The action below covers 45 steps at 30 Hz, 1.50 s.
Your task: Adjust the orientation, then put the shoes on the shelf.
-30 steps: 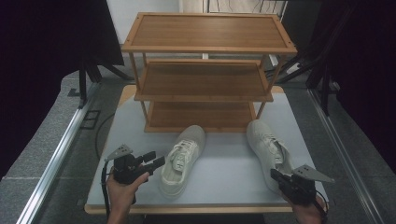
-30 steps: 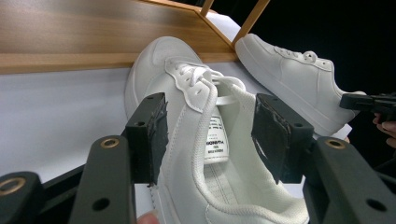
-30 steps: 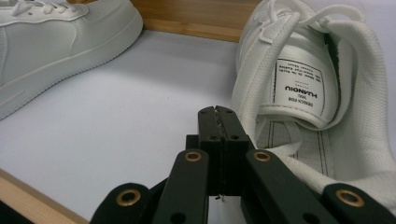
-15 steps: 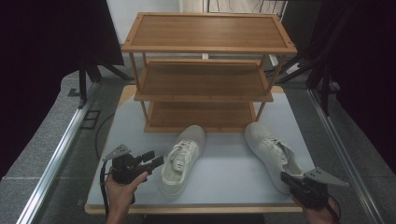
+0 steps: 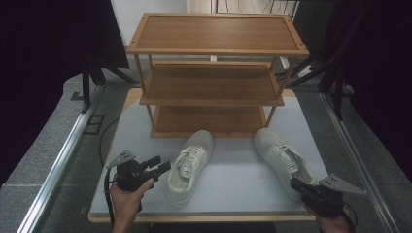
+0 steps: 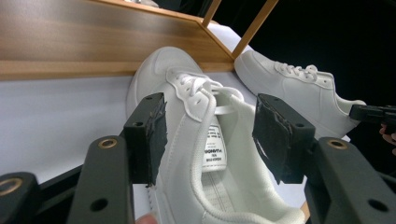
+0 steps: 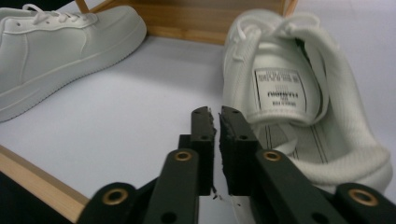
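Note:
Two white sneakers lie on the grey table in front of a wooden rack. In the high view my left gripper (image 5: pixel 164 166) sits just left of the left sneaker (image 5: pixel 190 162). Its jaws stand wide apart; the left gripper view (image 6: pixel 210 140) shows that sneaker's (image 6: pixel 187 121) heel opening beyond them, untouched. My right gripper (image 5: pixel 295 183) is at the heel of the right sneaker (image 5: pixel 283 159), near the table's front edge. Its jaws (image 7: pixel 217 126) have just been opening and are barely parted, with nothing between them. The right sneaker (image 7: pixel 299 102) lies just to their right.
The three-shelf wooden rack (image 5: pixel 214 82) stands at the back of the table (image 5: pixel 233 187), its shelves bare. The other sneaker (image 7: pixel 60 42) shows at the right gripper view's upper left. Metal rails run along the floor on both sides, with dark curtains beyond.
My right hand has drawn back slightly toward the front edge, off the right sneaker's heel. The left hand and left sneaker have stayed put.

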Each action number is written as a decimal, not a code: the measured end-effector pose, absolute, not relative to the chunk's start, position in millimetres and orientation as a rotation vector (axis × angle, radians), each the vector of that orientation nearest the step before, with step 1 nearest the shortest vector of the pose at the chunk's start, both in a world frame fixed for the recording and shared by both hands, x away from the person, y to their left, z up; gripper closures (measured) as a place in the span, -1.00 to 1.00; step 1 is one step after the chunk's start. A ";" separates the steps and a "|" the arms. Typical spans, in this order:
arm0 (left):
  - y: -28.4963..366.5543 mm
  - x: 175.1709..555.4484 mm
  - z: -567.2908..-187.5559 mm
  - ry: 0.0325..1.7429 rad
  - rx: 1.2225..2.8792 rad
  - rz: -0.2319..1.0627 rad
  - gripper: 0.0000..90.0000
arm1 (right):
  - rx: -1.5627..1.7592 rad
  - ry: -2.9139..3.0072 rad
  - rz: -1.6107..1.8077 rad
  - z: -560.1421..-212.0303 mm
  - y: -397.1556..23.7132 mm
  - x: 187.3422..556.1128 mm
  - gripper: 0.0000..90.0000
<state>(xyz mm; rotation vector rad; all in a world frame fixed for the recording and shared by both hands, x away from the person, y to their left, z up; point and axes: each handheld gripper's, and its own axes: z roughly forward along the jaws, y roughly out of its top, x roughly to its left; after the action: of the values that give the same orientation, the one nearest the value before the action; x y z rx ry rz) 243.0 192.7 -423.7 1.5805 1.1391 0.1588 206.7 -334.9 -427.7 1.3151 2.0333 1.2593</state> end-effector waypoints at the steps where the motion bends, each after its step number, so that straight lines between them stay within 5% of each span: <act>1: 192.4 242.5 -423.3 1.135 1.580 0.161 -0.03 | 1.304 2.029 1.271 -427.0 -334.4 206.5 0.73; 12: 192.7 241.8 -420.3 1.136 1.631 0.193 0.02 | 1.215 1.981 1.326 -412.9 -331.1 213.2 0.16; 17: 191.4 244.0 -417.8 1.123 1.653 0.191 0.09 | 1.208 1.991 1.322 -411.6 -331.2 217.7 0.09; 31: 180.8 258.0 -403.5 1.130 1.787 0.182 -0.23 | 1.236 1.929 1.325 -396.3 -353.3 244.5 0.01; 45: 174.0 266.8 -399.0 1.099 1.835 0.200 -0.16 | 1.245 1.989 1.263 -404.0 -363.4 280.2 -0.01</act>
<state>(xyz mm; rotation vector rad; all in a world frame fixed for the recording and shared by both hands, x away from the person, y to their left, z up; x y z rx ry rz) 266.8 174.0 -399.0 1.8355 1.0994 0.1997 280.2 -363.4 -404.0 1.2446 1.9893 1.2626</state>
